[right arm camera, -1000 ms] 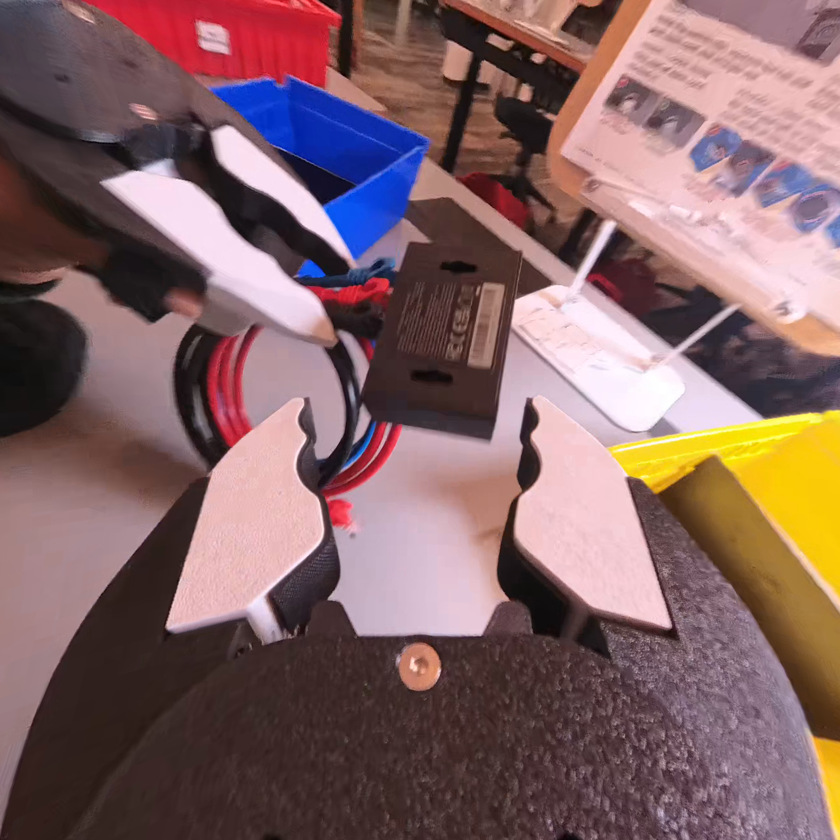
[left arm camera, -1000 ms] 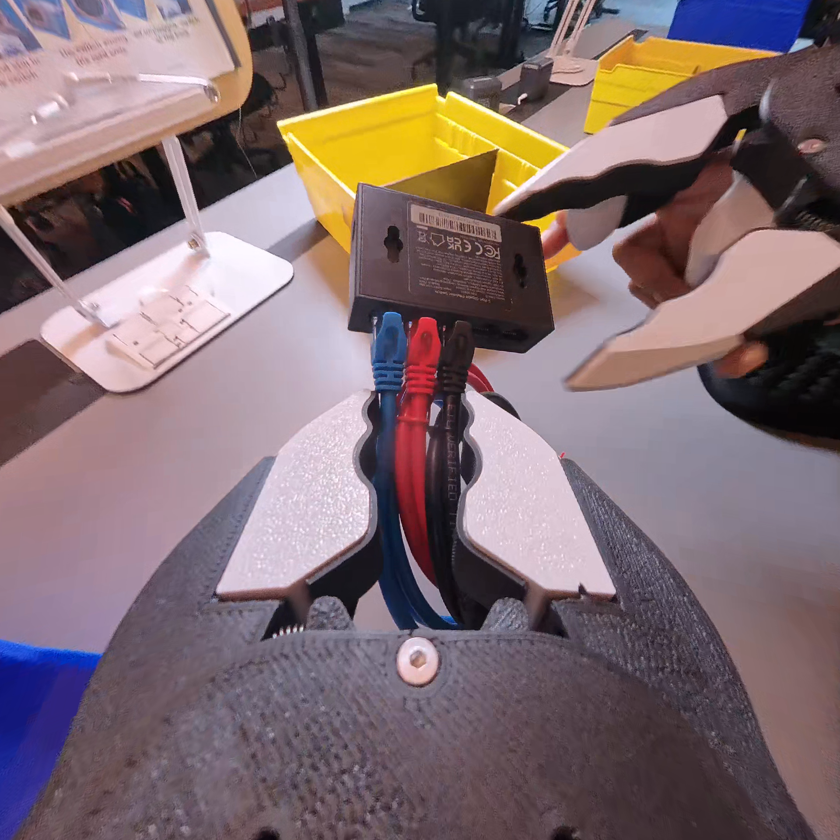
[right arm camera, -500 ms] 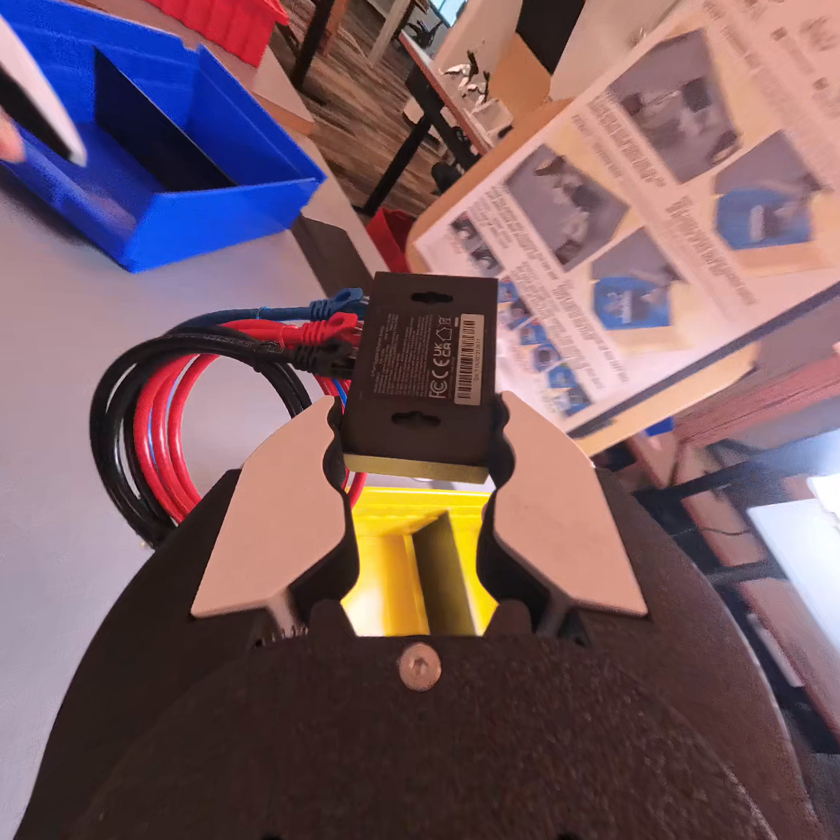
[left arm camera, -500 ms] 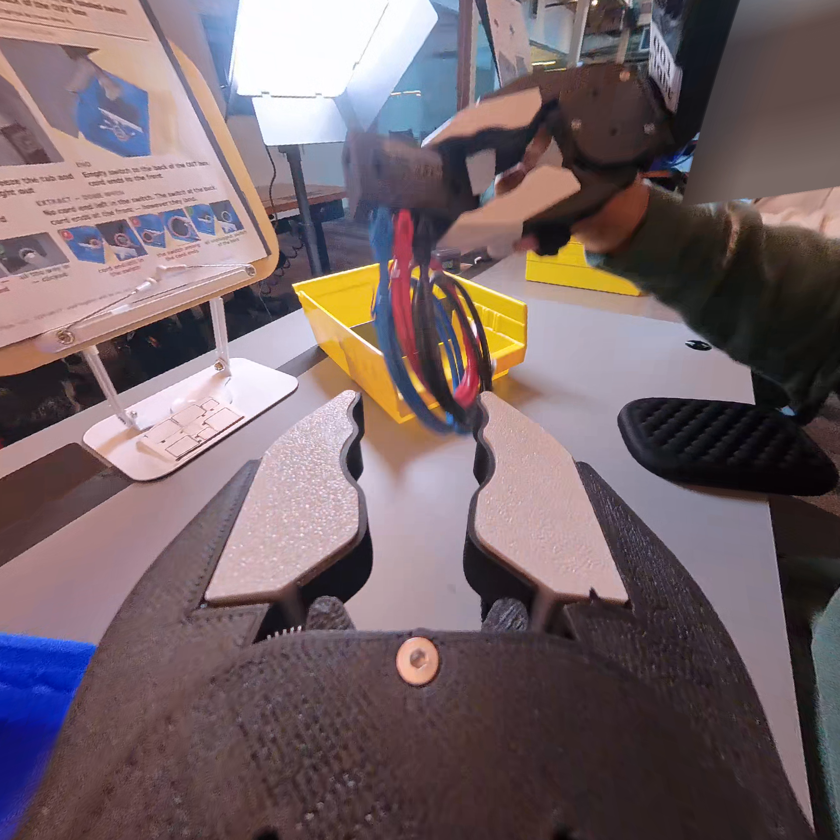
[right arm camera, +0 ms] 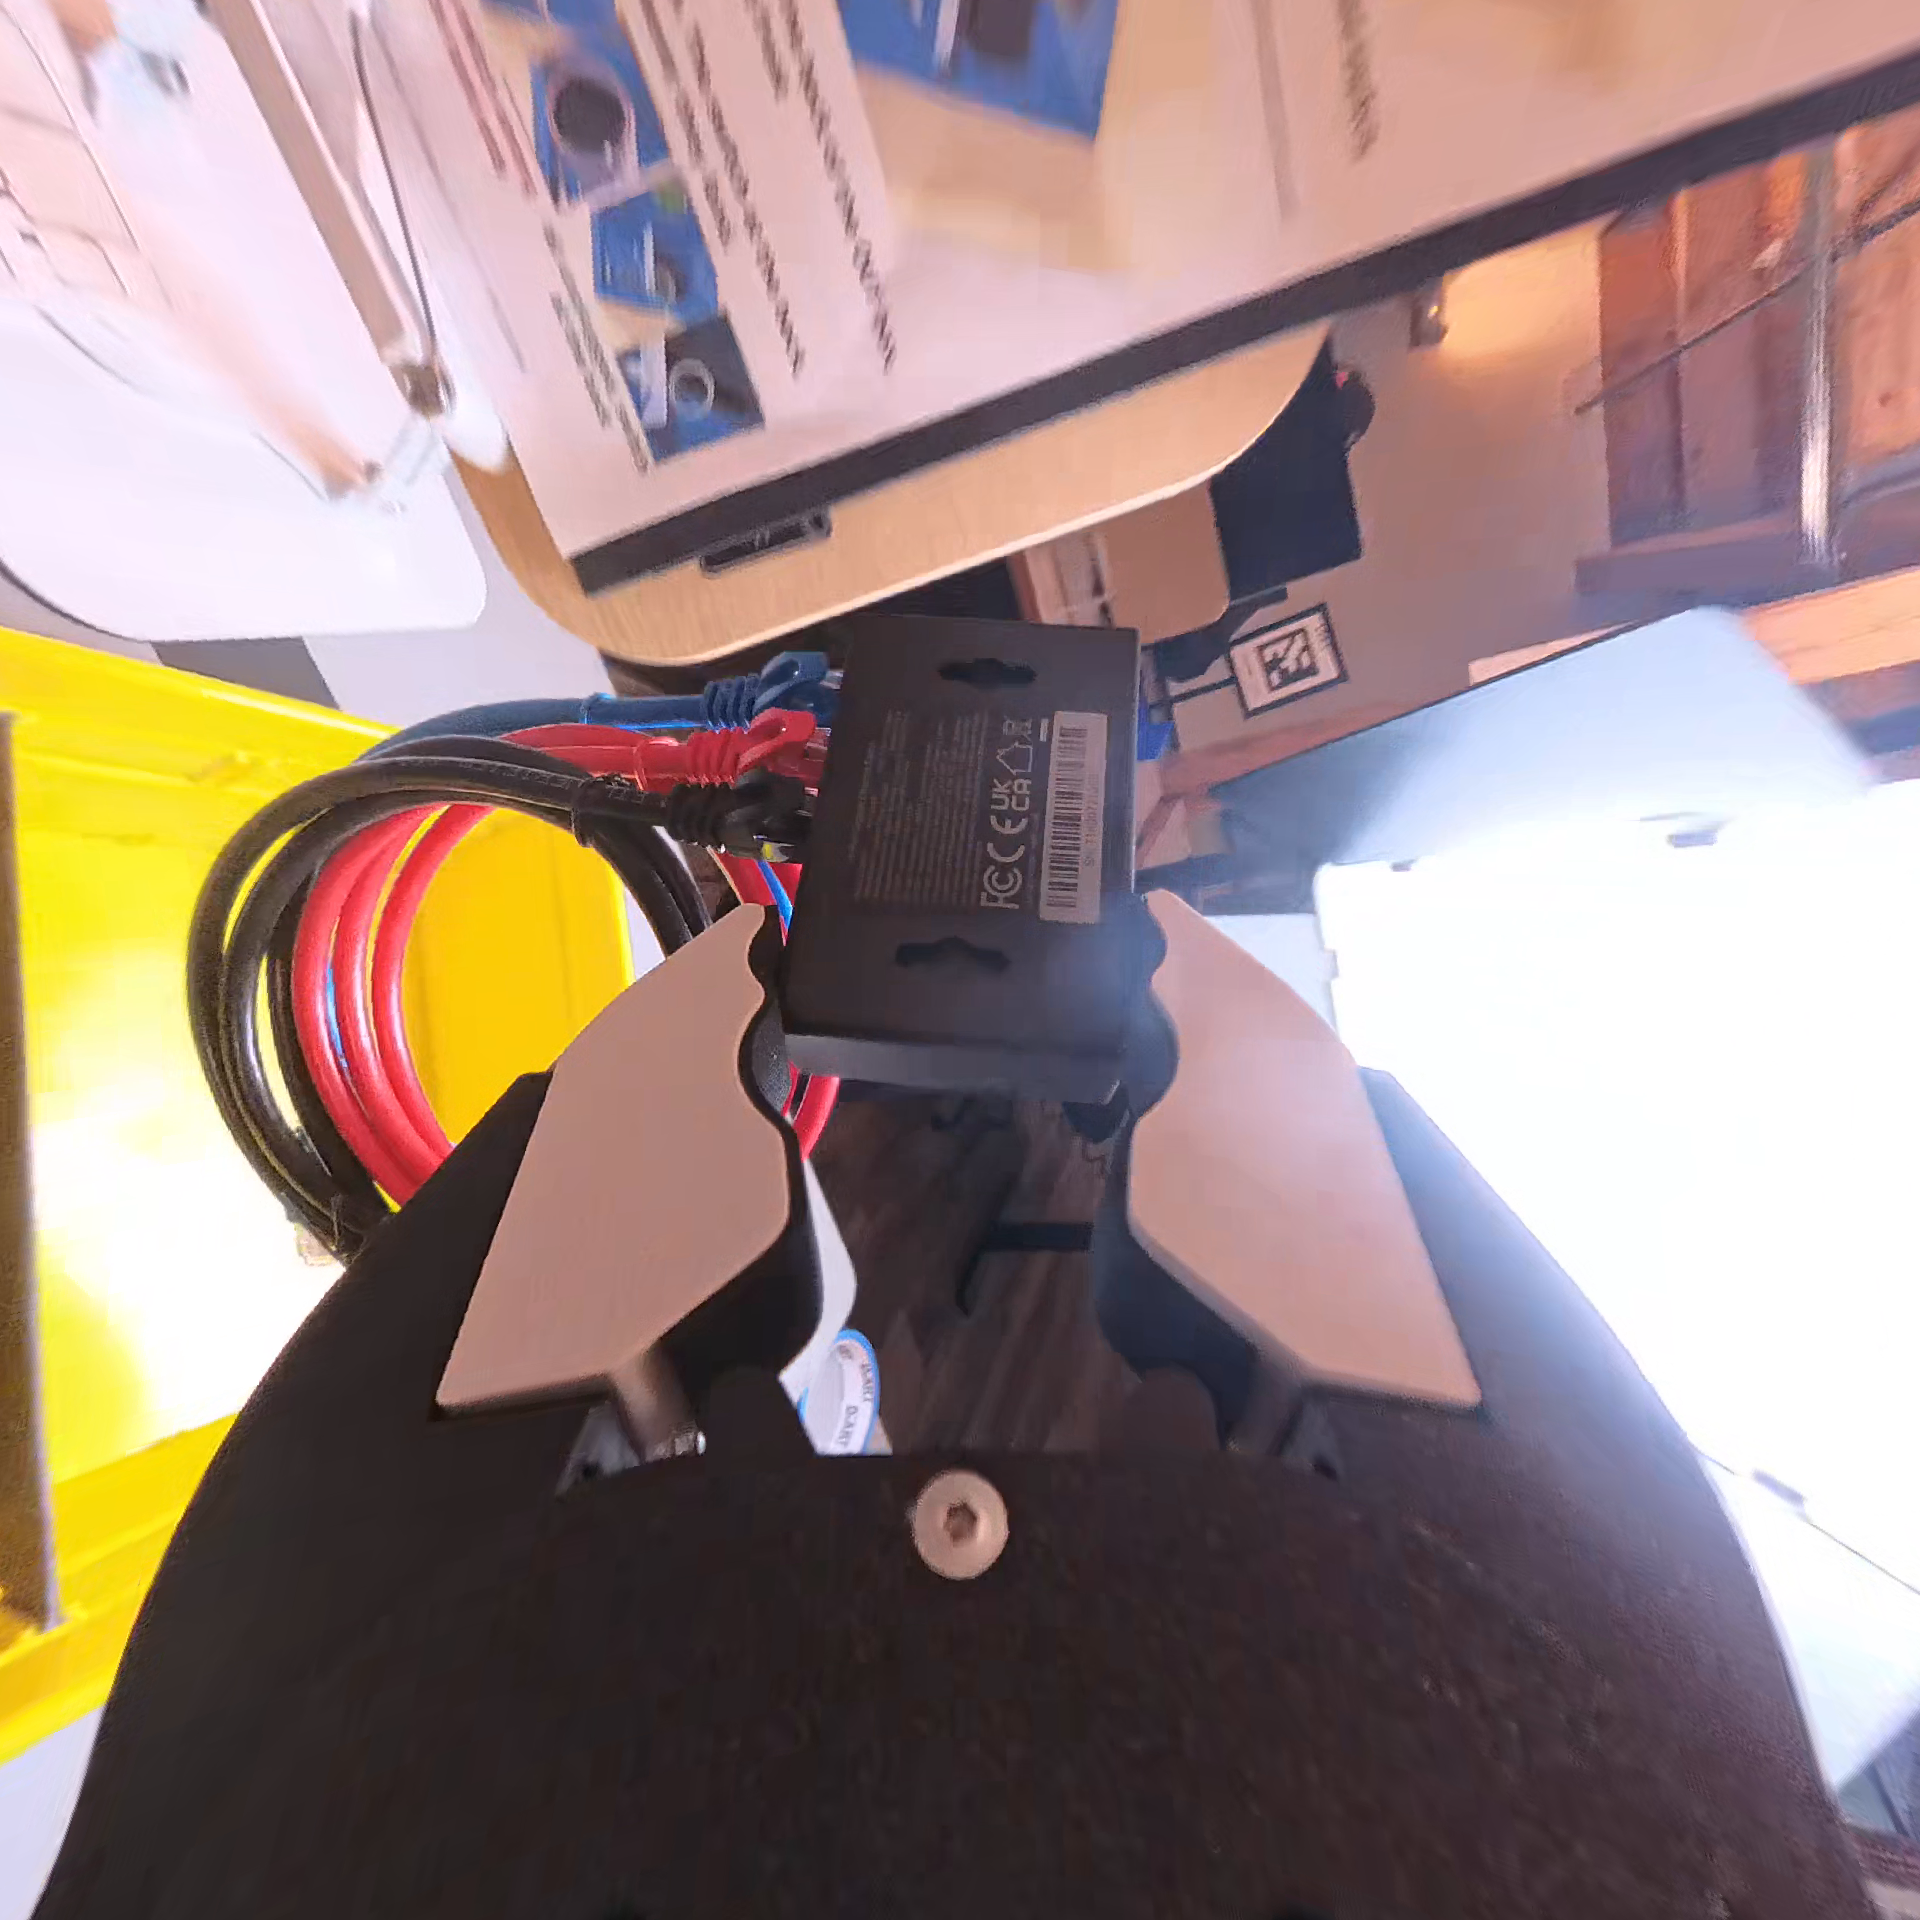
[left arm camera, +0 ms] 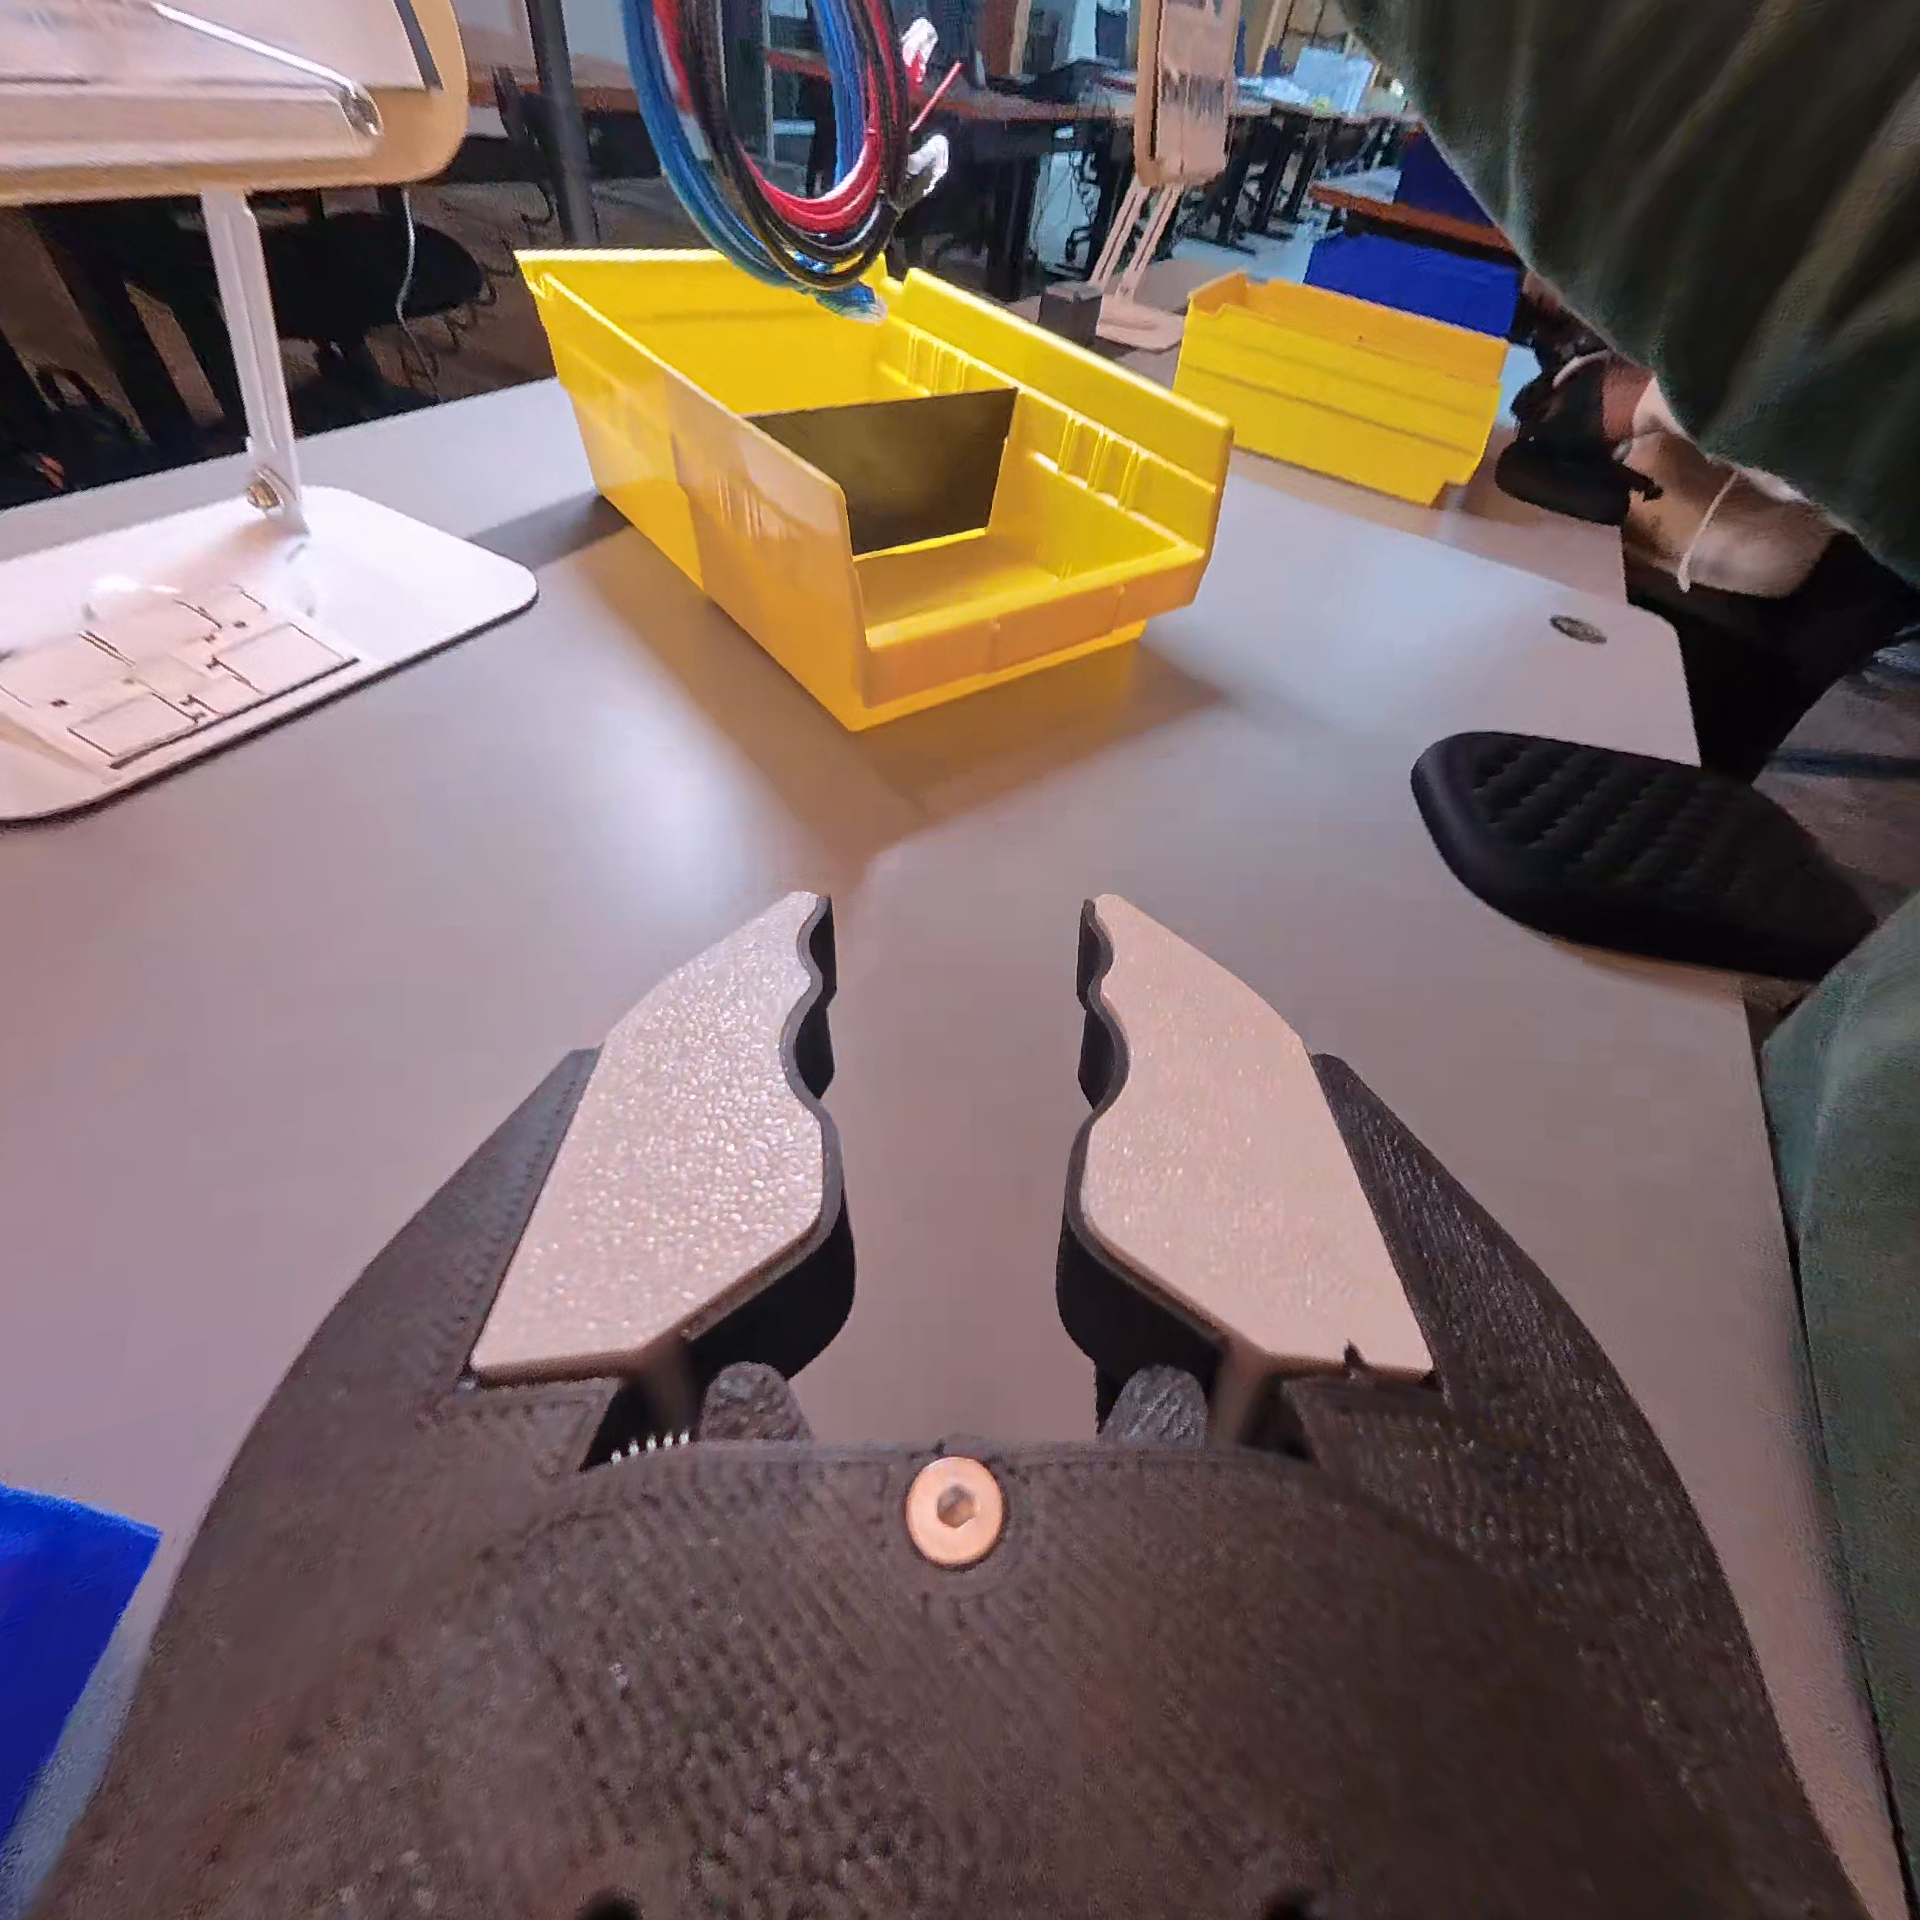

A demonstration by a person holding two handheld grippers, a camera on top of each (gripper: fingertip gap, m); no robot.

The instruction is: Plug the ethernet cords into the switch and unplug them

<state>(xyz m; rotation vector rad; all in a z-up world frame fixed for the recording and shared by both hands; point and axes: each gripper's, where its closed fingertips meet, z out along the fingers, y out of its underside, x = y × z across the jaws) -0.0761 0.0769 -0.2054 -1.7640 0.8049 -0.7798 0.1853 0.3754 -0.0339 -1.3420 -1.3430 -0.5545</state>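
My right gripper (right arm camera: 951, 930) is shut on the black switch (right arm camera: 966, 831) and holds it in the air, underside facing the camera. The blue cord (right arm camera: 748, 696), red cord (right arm camera: 717, 753) and black cord (right arm camera: 717, 805) are plugged into its left side, and their coils (right arm camera: 343, 997) hang down over the yellow bin (right arm camera: 114, 790). In the left wrist view the hanging coils (left arm camera: 790, 135) show at the top, above the yellow bin (left arm camera: 883, 499); the switch is out of that frame. My left gripper (left arm camera: 951, 940) is open and empty, low over the grey table (left arm camera: 416, 935).
A white stand base (left arm camera: 208, 644) holding an instruction board (right arm camera: 935, 260) is at the left. A second yellow bin (left arm camera: 1340, 384) sits far right. A black padded rest (left arm camera: 1631, 862) lies at the right edge. A green sleeve (left arm camera: 1714, 208) crosses the top right. A blue bin corner (left arm camera: 52, 1621) is at the lower left. The gap from one gripper's tips to the other's is roughly 45 centimeters.
My left gripper let go of the cords and now stands open over the table. My right gripper closed on the switch and lifted it with the cords up over the yellow bin.
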